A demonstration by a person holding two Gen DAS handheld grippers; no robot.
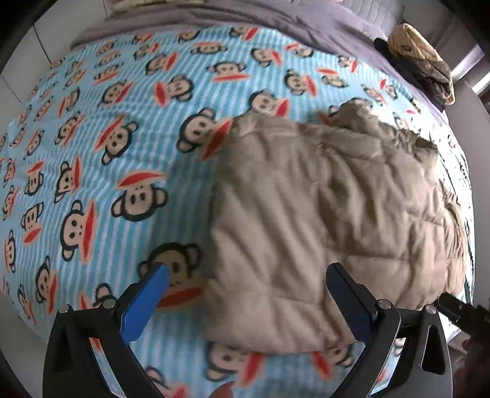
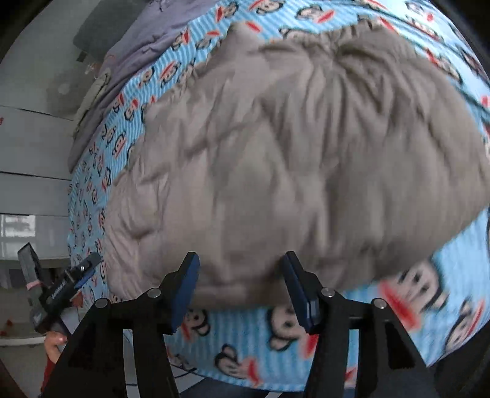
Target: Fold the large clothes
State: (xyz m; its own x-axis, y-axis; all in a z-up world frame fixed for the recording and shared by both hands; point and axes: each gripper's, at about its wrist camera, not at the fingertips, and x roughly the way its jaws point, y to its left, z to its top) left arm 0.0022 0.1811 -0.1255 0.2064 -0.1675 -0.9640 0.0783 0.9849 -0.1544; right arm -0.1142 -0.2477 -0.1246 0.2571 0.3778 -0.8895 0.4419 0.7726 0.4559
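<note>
A beige quilted jacket (image 1: 321, 220) is lying folded into a bulky block on a bed, on top of a blue striped blanket (image 1: 116, 147) printed with monkey faces. In the left wrist view the jacket is occupying the region from 12 o'clock round to 4 o'clock of the frame centre, with its near hem lying at 6 o'clock. The left gripper (image 1: 246, 283) is hovering over that near hem with its fingers (image 1: 144, 303) standing wide apart and gripping nothing; one finger is showing over the blanket, the other over the jacket. In the right wrist view the jacket (image 2: 306, 159) is filling the centre, and the right gripper (image 2: 240, 269) is sitting at the jacket's near edge at 6 o'clock. Its fingers (image 2: 183, 290) are spread apart with the puffy edge showing between them; contact with the fabric cannot be told because of blur. The left gripper (image 2: 61, 287) is also appearing at 8 o'clock in this view. A grey sheet (image 1: 275, 18) is covering the bed beyond the blanket at 12 o'clock, and a pile of tan and dark clothing (image 1: 419, 61) is resting at 2 o'clock.
</note>
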